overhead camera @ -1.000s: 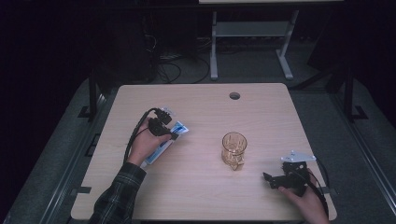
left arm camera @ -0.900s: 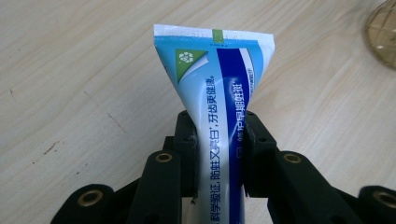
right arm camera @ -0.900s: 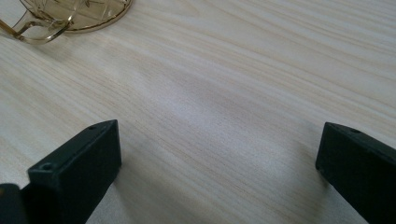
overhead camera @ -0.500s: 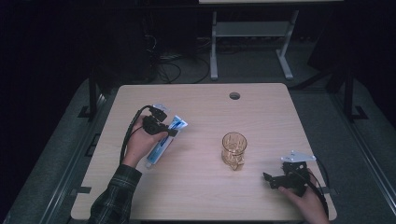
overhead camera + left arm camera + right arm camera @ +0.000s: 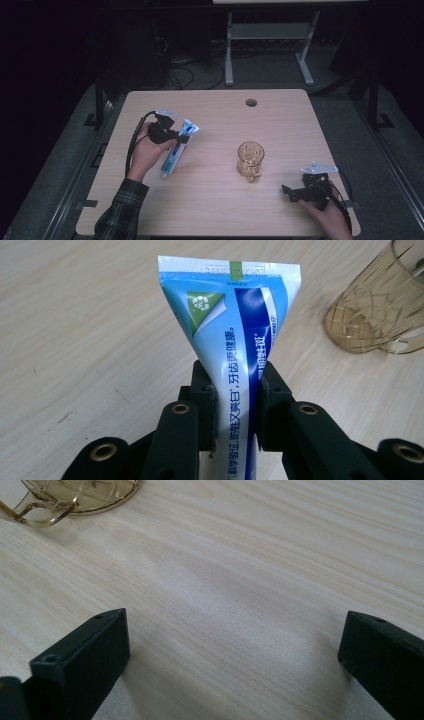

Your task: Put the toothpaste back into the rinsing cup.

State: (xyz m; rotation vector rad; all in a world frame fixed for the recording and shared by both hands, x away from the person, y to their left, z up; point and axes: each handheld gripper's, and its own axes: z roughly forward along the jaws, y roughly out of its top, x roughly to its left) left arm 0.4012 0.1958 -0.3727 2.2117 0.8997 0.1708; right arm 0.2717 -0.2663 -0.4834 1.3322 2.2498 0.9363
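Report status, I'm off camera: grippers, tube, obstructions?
Left hand-held gripper clamped on toothpaste tube. Right hand-held gripper open, empty. Amber glass cup mid-table, apart from both.

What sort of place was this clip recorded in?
Probably a lab or recording studio, not a home: a bare wooden table with a cable hole, dark surroundings, loose cables and a metal stand on the floor behind.
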